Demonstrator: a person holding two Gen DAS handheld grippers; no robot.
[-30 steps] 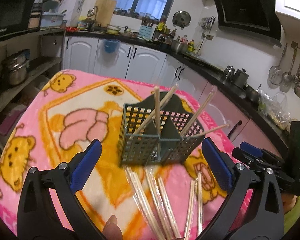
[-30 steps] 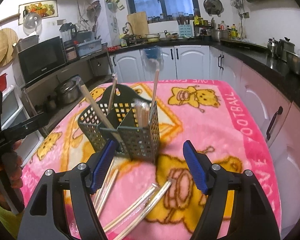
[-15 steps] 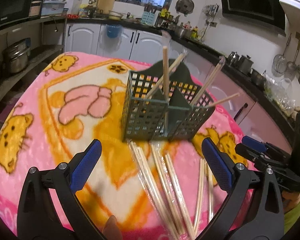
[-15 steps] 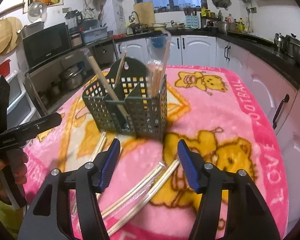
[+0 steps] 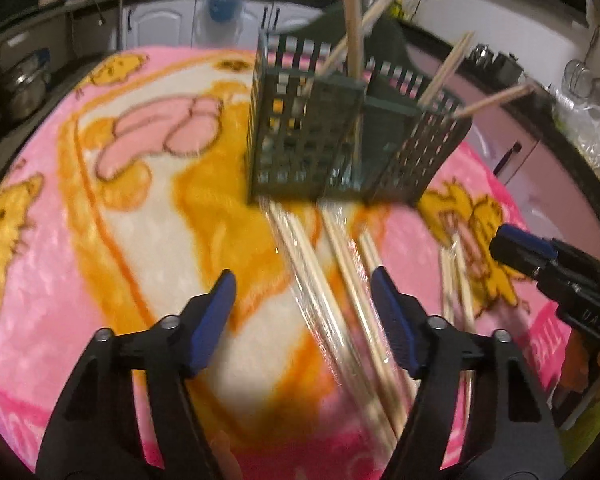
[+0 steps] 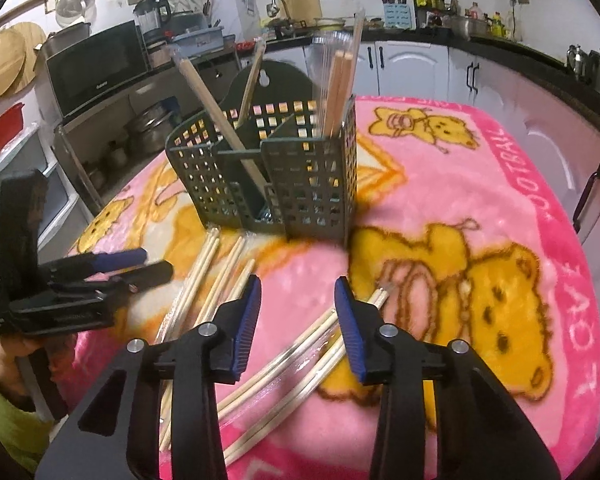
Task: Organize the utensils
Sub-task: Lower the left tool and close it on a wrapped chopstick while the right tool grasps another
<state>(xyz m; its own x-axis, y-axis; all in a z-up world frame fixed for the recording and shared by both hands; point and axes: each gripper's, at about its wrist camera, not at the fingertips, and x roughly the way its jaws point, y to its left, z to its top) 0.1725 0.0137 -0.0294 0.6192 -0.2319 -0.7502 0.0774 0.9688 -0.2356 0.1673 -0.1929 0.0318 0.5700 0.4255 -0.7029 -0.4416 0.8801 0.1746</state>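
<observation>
Both tools point steeply down at the tabletop, which is draped in a pink cartoon blanket (image 6: 440, 184); of the person only a hand (image 6: 8, 356) and a yellow-green sleeve (image 6: 4, 420) behind the left tool show in the right wrist view. The left wrist view is smeared by blur, so the fine edges of the sticks cannot be made out; the near ends of the chopsticks are cut off behind the tools' black frames. The left tool (image 5: 302, 294) is part open with its jaws closing; wrapped chopsticks (image 5: 332, 280) lie between its blue pads, which do not press on them. The right tool (image 6: 296, 310) is narrower, its jaws closing too; two loose chopstick pairs (image 6: 296, 344) run slantwise between and under its pads, and I cannot tell whether the pads touch them. The dark green utensil basket (image 6: 268, 172) stands near the tabletop's middle, several chopsticks upright or leaning in its compartments; the loose ones lie just in front of it, toward the near edge.
</observation>
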